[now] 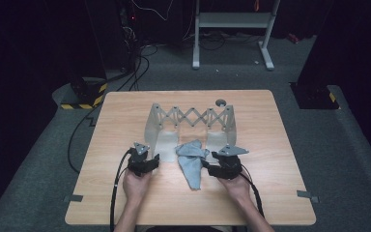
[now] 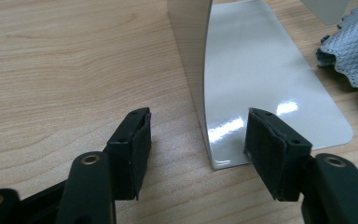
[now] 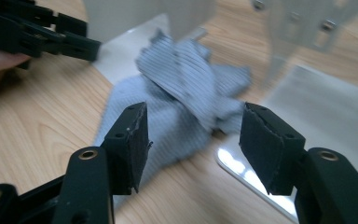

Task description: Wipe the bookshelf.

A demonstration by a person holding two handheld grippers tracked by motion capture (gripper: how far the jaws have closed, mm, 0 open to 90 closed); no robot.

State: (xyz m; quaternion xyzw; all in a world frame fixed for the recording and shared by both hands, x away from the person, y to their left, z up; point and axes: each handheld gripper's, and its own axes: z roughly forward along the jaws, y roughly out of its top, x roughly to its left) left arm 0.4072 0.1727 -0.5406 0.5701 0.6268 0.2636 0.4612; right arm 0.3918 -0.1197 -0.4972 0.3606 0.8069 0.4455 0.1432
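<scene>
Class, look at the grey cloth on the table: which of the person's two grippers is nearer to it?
The right. The right gripper sits just beside the grey cloth, jaws open and pointed at it. The left gripper is farther off, beyond the cloth's other side, by the foot of the metal rack.

A grey cloth (image 1: 192, 162) with a fine waffle weave lies crumpled on the tabletop (image 1: 106, 140), a little nearer the front edge than the middle. Its upper part is bunched into folds with scalloped, wavy edges; a longer flat tail runs toward the front edge.

Behind it stands a pale grey expanding rack (image 1: 191, 121): two upright end panels joined by a zigzag scissor lattice across the back, each panel with a glossy flat foot on the wood. The cloth's bunched part lies between the two feet, overlapping their edges.
</scene>
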